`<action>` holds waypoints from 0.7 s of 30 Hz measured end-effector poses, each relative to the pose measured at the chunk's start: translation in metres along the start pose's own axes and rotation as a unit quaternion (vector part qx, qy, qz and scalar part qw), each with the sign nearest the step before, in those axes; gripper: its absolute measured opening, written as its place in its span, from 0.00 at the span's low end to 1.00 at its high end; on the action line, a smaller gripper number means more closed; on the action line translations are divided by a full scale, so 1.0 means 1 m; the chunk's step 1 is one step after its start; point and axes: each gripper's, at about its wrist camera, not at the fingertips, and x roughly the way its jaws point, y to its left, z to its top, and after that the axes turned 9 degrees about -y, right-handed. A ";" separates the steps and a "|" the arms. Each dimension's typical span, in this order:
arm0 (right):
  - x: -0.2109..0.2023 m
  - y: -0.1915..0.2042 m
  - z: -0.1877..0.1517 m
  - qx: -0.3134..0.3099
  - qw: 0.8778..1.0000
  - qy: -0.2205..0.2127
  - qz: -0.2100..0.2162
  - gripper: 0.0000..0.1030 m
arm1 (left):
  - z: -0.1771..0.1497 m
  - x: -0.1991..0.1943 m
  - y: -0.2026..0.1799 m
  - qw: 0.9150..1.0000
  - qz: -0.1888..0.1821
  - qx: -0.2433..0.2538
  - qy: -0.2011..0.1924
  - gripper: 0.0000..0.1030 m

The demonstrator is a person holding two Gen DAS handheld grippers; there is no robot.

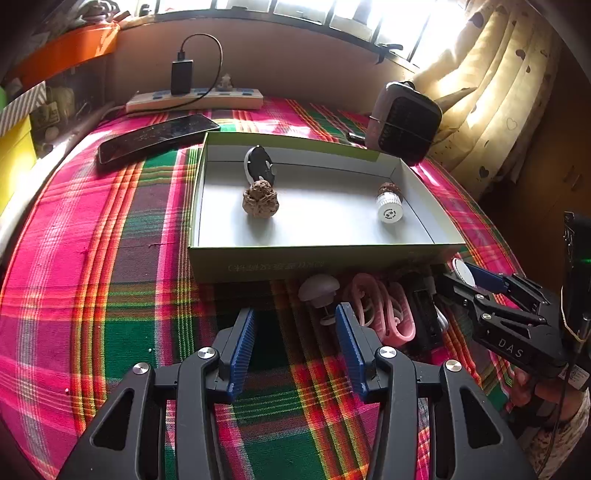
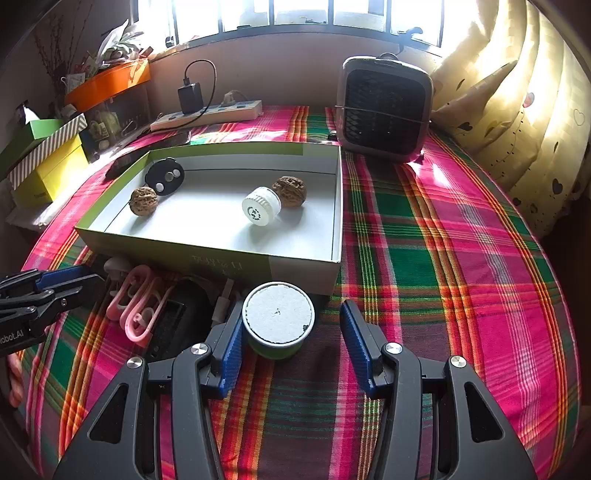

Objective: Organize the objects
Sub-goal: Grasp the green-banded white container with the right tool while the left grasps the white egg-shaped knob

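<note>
Tub (image 2: 277, 320) on cloth, just before tray (image 2: 207, 254) — between spread fingers of right gripper (image 2: 291, 341), not pinched. Likely light, stiff, slick-sided; grip low across wall. Left gripper (image 1: 295, 345) spread, empty.

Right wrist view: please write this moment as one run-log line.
right hand-held gripper: open, green tub between fingers, ungripped | left hand-held gripper: open, empty | box: two walnuts, white bottle, black disc

A lived-in home room: a plaid tablecloth (image 2: 461, 258) covers the table, heart-print curtains (image 2: 517, 122) hang at upper right beside a barred window (image 2: 295, 14), with a power strip (image 2: 210, 112) and small fan heater (image 2: 384, 110) behind.
</note>
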 end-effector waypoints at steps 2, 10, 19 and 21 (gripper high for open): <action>0.000 -0.001 0.000 0.001 1.000 0.002 0.000 0.49 | 0.001 0.002 0.000 1.000 -0.001 -0.002 0.001 0.42; 0.002 -0.007 0.000 -0.004 1.000 0.008 -0.006 0.43 | 0.005 0.012 -0.006 1.000 0.001 0.002 0.007 0.42; 0.002 -0.013 -0.001 0.000 1.000 0.010 0.001 0.36 | 0.010 0.017 -0.011 1.000 0.015 0.013 0.004 0.42; 0.002 -0.014 -0.001 0.001 1.000 0.011 0.002 0.36 | 0.010 0.018 -0.011 1.000 0.022 0.015 0.004 0.42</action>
